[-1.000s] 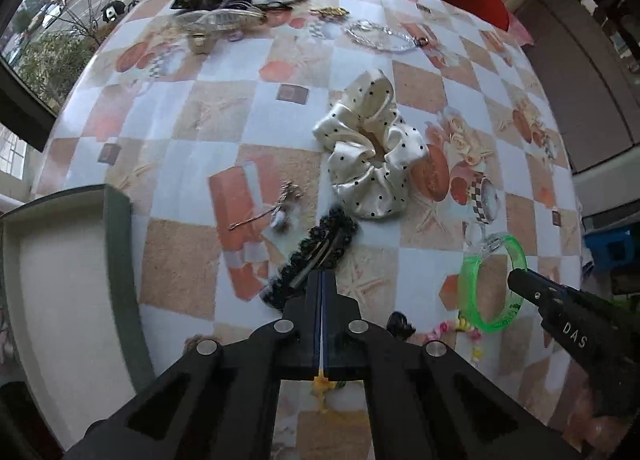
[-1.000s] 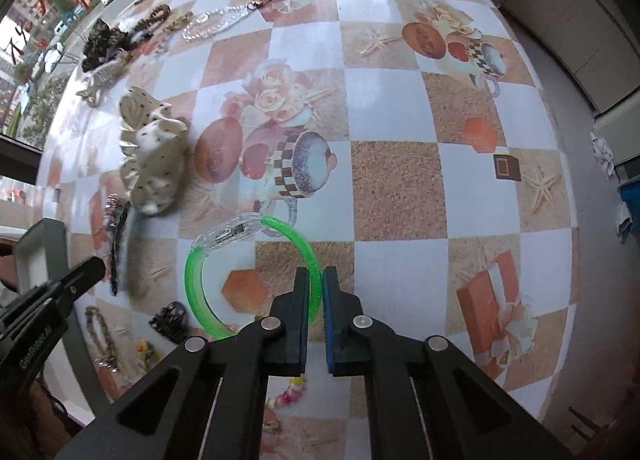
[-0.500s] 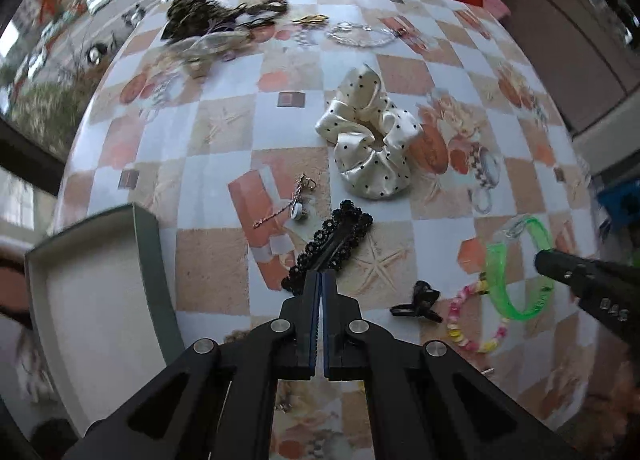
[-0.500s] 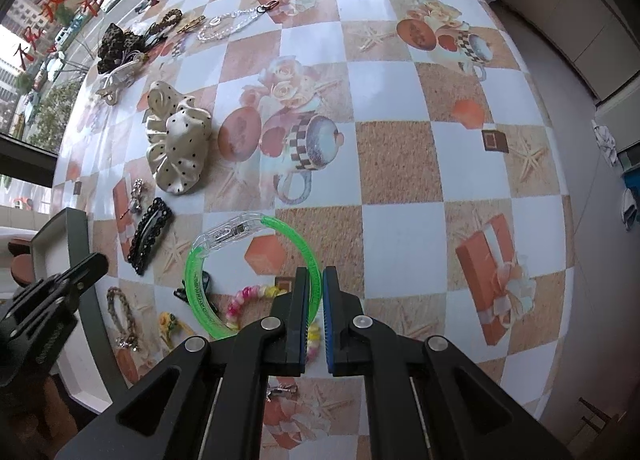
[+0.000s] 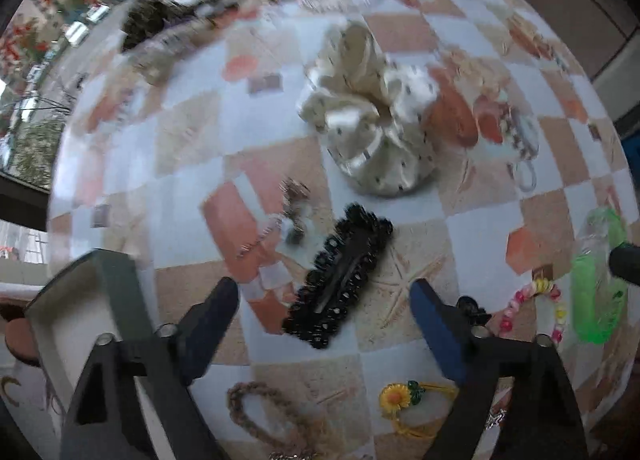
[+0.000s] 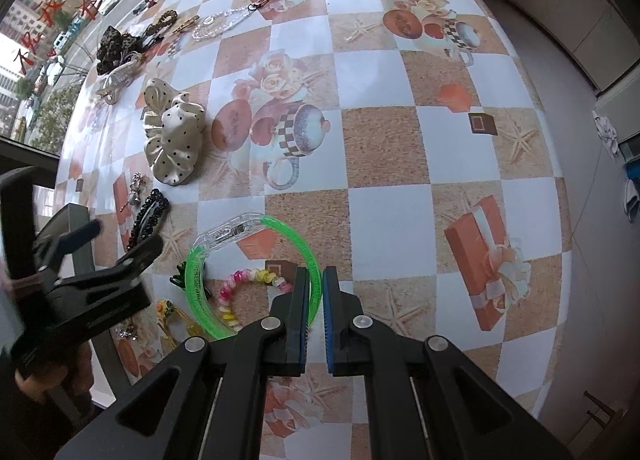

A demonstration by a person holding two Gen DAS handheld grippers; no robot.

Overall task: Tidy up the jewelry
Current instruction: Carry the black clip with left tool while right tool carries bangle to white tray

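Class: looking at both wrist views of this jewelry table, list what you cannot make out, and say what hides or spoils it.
- Far jewelry pile, left wrist view: motion blur smears it.
- Small charm, left wrist view: blurred, type unclear.
- Tray, both views: cut off by the edge, contents unseen.
- Green bangle, right wrist view: near side hidden behind the right gripper, so grip unclear.

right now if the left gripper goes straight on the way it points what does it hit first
Most likely the black lace hair clip. The left gripper points down at the table, its jaws opening with nothing between them yet, and the clip lies in that gap. The frame is blurred, so depth is uncertain.
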